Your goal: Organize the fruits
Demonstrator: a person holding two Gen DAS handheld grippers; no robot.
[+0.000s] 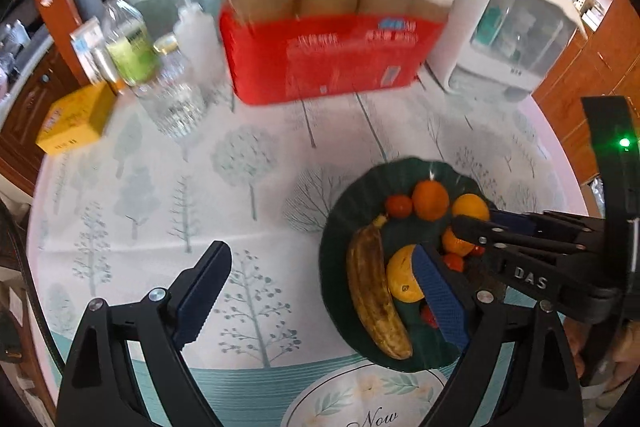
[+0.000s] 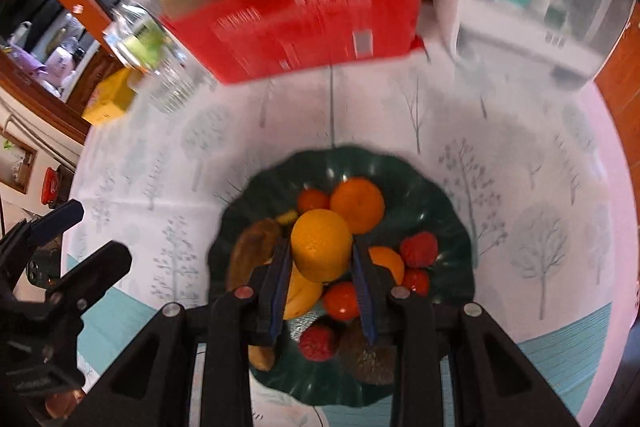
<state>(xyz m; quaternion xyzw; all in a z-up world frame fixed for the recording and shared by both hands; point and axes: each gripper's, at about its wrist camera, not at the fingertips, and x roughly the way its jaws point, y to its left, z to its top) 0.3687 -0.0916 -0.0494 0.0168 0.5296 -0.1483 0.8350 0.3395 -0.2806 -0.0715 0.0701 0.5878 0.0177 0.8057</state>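
The right tongs (image 2: 322,259), clamped on a round yellow-orange citrus fruit (image 2: 321,245) at frame centre, should lower gently into a gap in the dark green scalloped plate (image 2: 440,195), while the left tongs (image 1: 320,291) hang open and empty.

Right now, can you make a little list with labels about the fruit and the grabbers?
plate: dark green, on the tree-print tablecloth
fruit on plate: banana, oranges, small red fruits
right gripper: shut on an orange, above the plate
left gripper: open, holding nothing
behind plate: red box, water bottle
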